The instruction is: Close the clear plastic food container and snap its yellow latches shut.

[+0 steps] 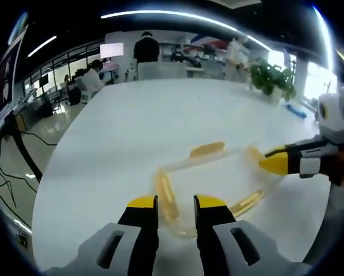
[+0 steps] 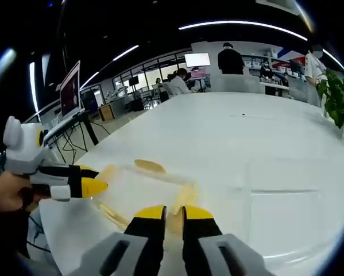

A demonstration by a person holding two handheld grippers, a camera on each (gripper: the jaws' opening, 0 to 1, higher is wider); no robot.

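Note:
The clear plastic container (image 1: 209, 178) lies flat on the white table, with yellow latches (image 1: 206, 149) splayed out along its sides. My left gripper (image 1: 177, 202) is open just short of its near-left latch (image 1: 166, 194), which lines up with the gap between the jaws. My right gripper (image 1: 269, 163) comes in from the right, its yellow tip touching the container's right-end latch (image 1: 254, 155). In the right gripper view the container (image 2: 143, 187) is in front of my right gripper (image 2: 173, 211), whose jaws stand almost together with nothing between them. The left gripper (image 2: 97, 185) is at the container's left end.
The white table (image 1: 160, 115) stretches far ahead. A potted plant (image 1: 269, 77) stands at its far right edge. People sit and stand at desks behind the table. Beyond the table's left edge are cables on the floor (image 1: 5, 178) and a monitor (image 2: 69, 89).

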